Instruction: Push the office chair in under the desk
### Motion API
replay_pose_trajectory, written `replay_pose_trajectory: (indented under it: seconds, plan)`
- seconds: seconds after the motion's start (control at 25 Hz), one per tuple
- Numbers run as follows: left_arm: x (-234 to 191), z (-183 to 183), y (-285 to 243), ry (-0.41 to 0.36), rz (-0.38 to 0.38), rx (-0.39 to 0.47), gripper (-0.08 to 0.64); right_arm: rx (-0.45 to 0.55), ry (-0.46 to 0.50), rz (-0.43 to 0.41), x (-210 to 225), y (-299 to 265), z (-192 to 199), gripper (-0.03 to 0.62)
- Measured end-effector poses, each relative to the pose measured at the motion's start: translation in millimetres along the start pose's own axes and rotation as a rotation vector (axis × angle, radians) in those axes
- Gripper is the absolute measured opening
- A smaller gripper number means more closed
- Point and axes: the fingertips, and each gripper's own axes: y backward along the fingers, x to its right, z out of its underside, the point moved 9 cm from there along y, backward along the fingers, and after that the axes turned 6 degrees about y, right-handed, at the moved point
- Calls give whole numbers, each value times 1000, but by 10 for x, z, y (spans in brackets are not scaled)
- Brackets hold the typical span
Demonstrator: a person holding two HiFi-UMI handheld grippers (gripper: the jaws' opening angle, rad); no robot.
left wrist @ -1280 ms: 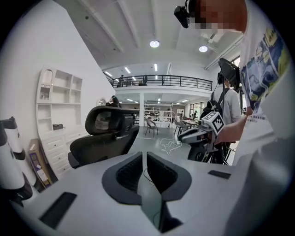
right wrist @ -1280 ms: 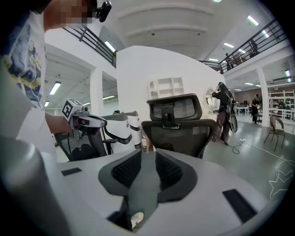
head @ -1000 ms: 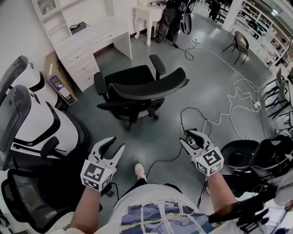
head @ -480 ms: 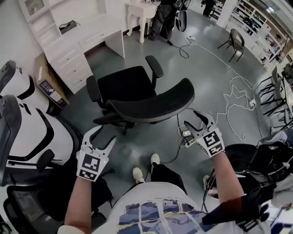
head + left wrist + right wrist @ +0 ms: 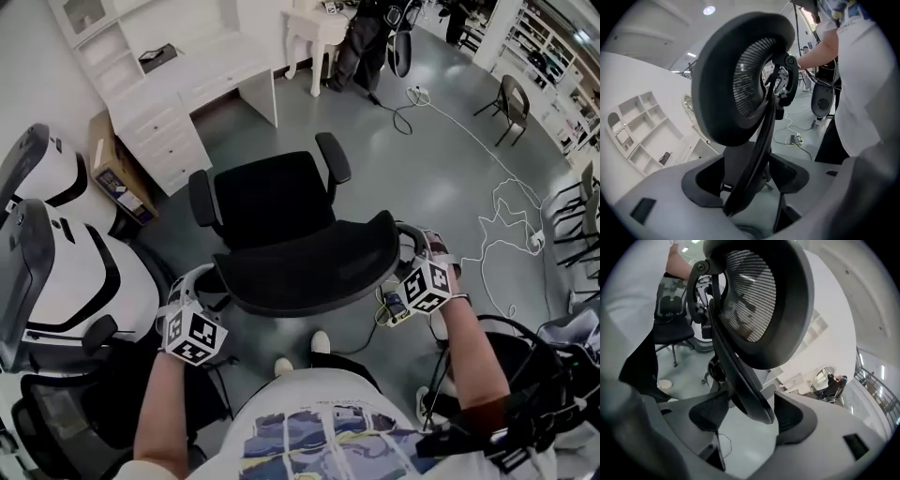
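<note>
A black office chair (image 5: 272,202) stands mid-floor, its seat facing the white desk (image 5: 220,70) at the back left. Its curved mesh backrest (image 5: 314,272) is nearest me. My left gripper (image 5: 208,284) is at the backrest's left end, and my right gripper (image 5: 412,246) is at its right end. Both sets of jaws are opening. In the left gripper view the backrest (image 5: 740,79) and its black frame bar pass between the left gripper (image 5: 747,187) pads without touching them. In the right gripper view the backrest (image 5: 759,301) edge likewise sits loose inside the right gripper (image 5: 752,420).
White-and-black chairs (image 5: 75,262) crowd the left side, with a cardboard box (image 5: 117,173) beside the desk drawers. Cables (image 5: 497,211) and a power strip (image 5: 394,305) lie on the floor to the right. A person (image 5: 361,37) stands by a small white table (image 5: 309,28) far back.
Both grippers have moved forward from near my body to the two ends of the backrest, and their jaws have spread wider. The chair is now closer in view.
</note>
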Motion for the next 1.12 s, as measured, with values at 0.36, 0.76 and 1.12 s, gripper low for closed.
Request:
replay_pose_trajectory:
  seconds: [0.36,0.76,1.12]
  plan:
    - [5,9,-320,-139,24,-177,256,53,208,-133,111,-365,9,248]
    - [-104,35,-475,-232,6,-276,170,97,270,-163,257,-523,8,213]
    - [-509,-37,-712,-235,-3,-266,155,73,271,-173,645,-945,-89,215]
